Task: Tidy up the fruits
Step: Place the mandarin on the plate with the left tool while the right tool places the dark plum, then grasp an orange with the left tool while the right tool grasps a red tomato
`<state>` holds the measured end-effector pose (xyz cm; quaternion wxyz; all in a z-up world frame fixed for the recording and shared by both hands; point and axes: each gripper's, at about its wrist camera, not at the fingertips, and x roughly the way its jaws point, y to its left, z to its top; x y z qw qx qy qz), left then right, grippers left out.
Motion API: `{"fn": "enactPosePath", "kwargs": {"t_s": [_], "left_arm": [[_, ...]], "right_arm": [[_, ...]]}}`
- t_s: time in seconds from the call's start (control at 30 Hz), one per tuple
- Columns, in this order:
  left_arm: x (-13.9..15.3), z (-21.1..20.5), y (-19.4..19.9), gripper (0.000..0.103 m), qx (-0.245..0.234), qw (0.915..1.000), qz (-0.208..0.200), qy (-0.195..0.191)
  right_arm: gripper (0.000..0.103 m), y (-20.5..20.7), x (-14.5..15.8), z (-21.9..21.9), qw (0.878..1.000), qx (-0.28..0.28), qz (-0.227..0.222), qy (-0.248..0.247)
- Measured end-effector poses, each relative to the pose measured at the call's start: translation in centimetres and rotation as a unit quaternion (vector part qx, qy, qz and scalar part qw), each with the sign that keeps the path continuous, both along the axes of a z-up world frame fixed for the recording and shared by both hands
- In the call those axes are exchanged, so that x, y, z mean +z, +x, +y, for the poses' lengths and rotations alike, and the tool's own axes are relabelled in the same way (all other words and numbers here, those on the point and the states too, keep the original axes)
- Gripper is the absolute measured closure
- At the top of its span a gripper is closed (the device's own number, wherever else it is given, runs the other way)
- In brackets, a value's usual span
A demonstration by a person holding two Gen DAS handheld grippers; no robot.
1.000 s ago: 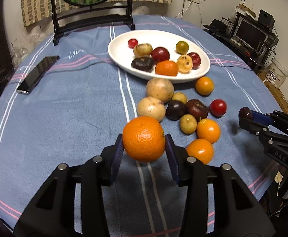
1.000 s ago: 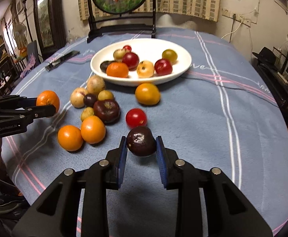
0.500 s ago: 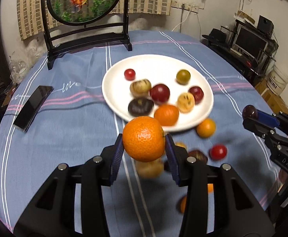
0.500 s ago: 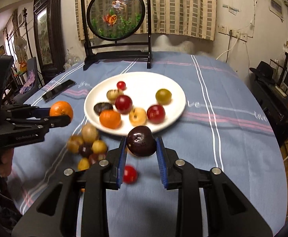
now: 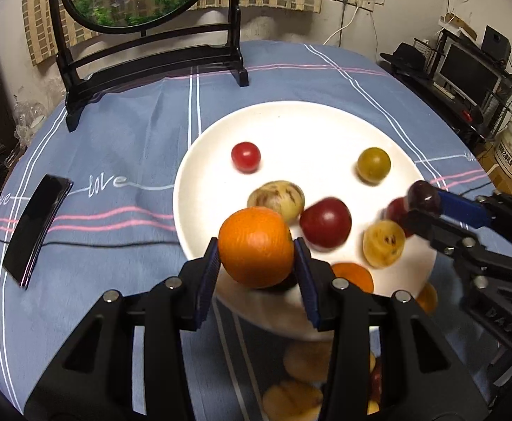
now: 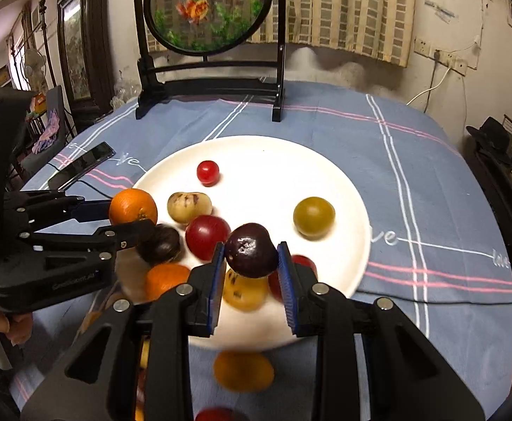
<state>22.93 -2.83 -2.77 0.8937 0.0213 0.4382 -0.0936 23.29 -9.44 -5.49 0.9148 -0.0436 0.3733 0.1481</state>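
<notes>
Left gripper (image 5: 256,266): clamped on an orange (image 5: 256,246), held above the plate's near-left rim
Orange: round, bright, pebbled skin, pads pressing both flanks
Plate (image 5: 312,122): white, mid-table on the blue striped cloth (image 5: 115,133); already carries about eight fruits, among them a small red one (image 5: 245,156) at the far left, a speckled tan one (image 5: 276,199), a large red one (image 5: 325,222), an olive-green one (image 5: 373,164) at the far right and a spotted yellow one (image 5: 384,244)
Right gripper (image 6: 251,270): closed on a dark plum (image 6: 251,250), hanging over the plate's near side
Plum: deep purple, glossy, a pale scuff on top
Done: plate roughly half filled, judging by its bare far half
In hand: two fruits aloft, not yet set down
Left: several fruits lie on the cloth on the near side of the plate, blurred; an orange-yellow one (image 6: 243,370) shows just off the rim
Bystanders: phone (image 5: 36,224) at the left, fish screen (image 6: 208,7) at the far edge
</notes>
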Motion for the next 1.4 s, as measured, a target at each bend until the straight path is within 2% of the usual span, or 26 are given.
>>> {"fn": "enactPosePath", "kwargs": {"t_s": [0.13,0.2,0.27,0.3,0.33,0.37,0.6,0.8,0.93,1.0,1.17,1.4], "left_arm": [[-0.2,0.2,1.2,0.059,0.006,1.0,0.003,-0.005],[-0.2,0.2,1.4,0.053,0.016,0.9998,-0.002,0.006],[-0.1,0.2,1.2,0.048,0.012,0.9999,-0.006,0.0],[-0.1,0.2,1.1,0.046,0.009,0.9999,-0.009,-0.001],[-0.2,0.0,0.9,0.046,0.008,0.9999,-0.011,0.004],[-0.1,0.0,0.7,0.046,0.008,0.9999,-0.012,0.008],[1.7,0.3,-1.5,0.04,0.015,0.9991,-0.04,0.006],[2.6,0.3,-4.5,0.039,0.012,0.9987,-0.049,0.01],[2.5,0.3,-6.7,0.038,0.011,0.9988,-0.047,0.009],[2.3,0.3,-8.0,0.036,0.01,0.9989,-0.045,0.007],[1.7,0.1,-11.4,0.031,0.001,0.9992,-0.038,0.011],[0.9,-0.8,-15.9,0.03,-0.023,0.9991,-0.033,0.012]], "right_arm": [[0.073,1.5,-1.0,0.6,1.0,-0.002,0.013,-0.013],[0.073,1.8,-1.3,0.8,1.0,-0.003,0.016,-0.019],[0.072,1.5,-1.2,0.7,1.0,0.0,0.018,-0.014],[0.065,1.4,-1.1,0.5,1.0,0.0,0.017,-0.01],[0.053,1.2,-1.0,0.3,1.0,-0.003,0.014,-0.006],[0.051,1.1,-0.8,0.2,1.0,-0.006,0.009,-0.004],[0.05,-1.1,0.6,-1.1,1.0,-0.012,-0.008,0.013],[0.05,-4.0,0.4,-2.3,1.0,-0.022,-0.007,0.015],[0.049,-5.8,-0.1,-3.2,0.999,-0.031,0.0,0.014],[0.044,-7.0,-0.5,-3.9,0.999,-0.041,0.004,0.016],[0.044,-9.7,-1.6,-5.0,0.998,-0.058,0.016,0.027],[0.043,-13.0,-2.6,-6.4,0.996,-0.072,0.029,0.036]]}}
